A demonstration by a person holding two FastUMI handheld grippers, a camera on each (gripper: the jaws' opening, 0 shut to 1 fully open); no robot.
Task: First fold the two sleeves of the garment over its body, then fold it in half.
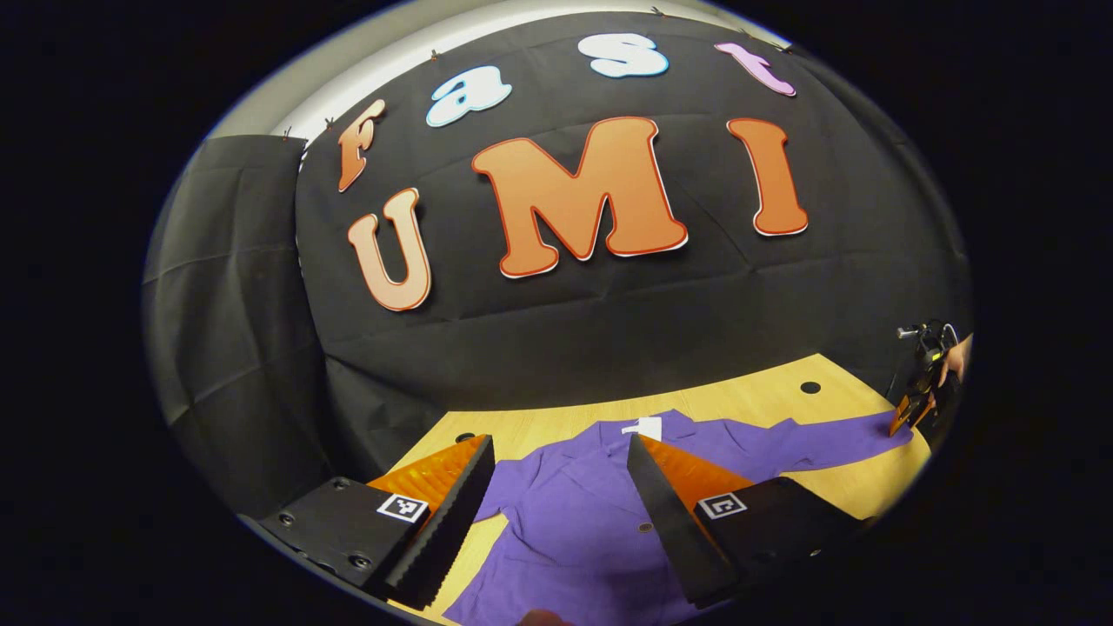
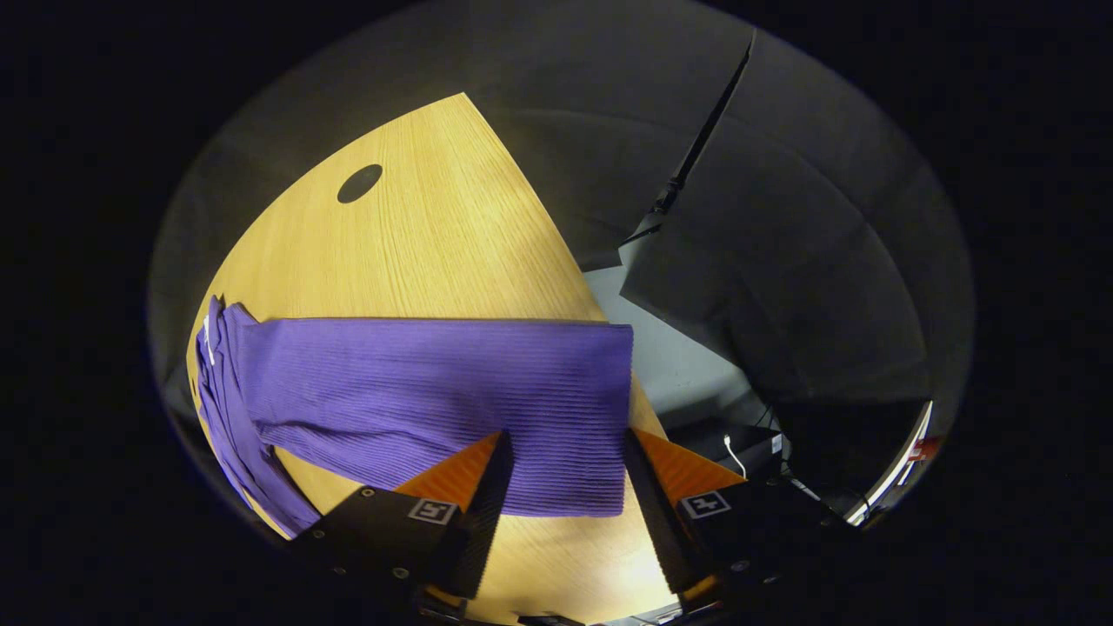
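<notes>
A purple garment lies flat on the wooden table, front up, with a white label at its collar. My left gripper hovers open above the garment's body, with cloth showing between its fingers but untouched. One sleeve stretches out to the right, and at its end sits the right gripper, held by a hand. In the right gripper view that sleeve lies straight across the table. Its cuff rests between the spread fingers of my right gripper, which is open.
The table has round holes near its far corners. Its edge runs just past the cuff, with the floor and dark equipment beyond. Black cloth walls stand close behind the table.
</notes>
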